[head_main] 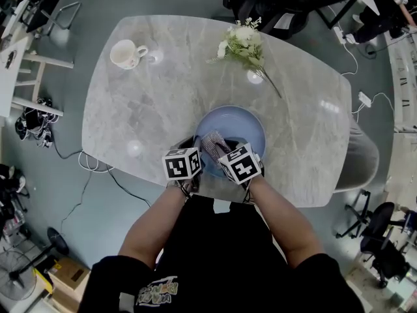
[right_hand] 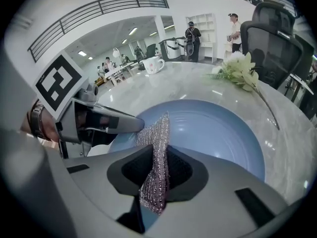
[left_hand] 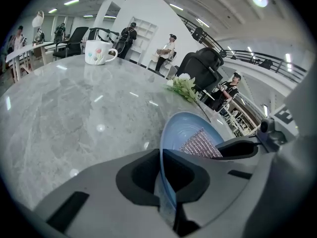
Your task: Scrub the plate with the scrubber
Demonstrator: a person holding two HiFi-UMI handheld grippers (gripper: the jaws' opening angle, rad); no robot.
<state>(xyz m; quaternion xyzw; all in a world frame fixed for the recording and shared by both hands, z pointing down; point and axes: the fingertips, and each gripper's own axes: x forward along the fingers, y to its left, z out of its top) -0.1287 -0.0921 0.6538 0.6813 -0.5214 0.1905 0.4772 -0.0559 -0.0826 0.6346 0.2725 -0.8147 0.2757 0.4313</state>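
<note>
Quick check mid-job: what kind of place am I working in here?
Probably an open-plan office, not a kitchen: a mesh office chair, a mezzanine railing and people standing about surround the marble table.

Grey marble tabletop (head_main: 130,109): round blue plate (head_main: 241,122) at the near edge; silvery mesh scrubber (head_main: 212,142) in the plate toward 8 o'clock. From the plate, white ceramic mug (head_main: 126,54) at 10 o'clock, white flower sprig (head_main: 244,44) at 12 o'clock.
</note>
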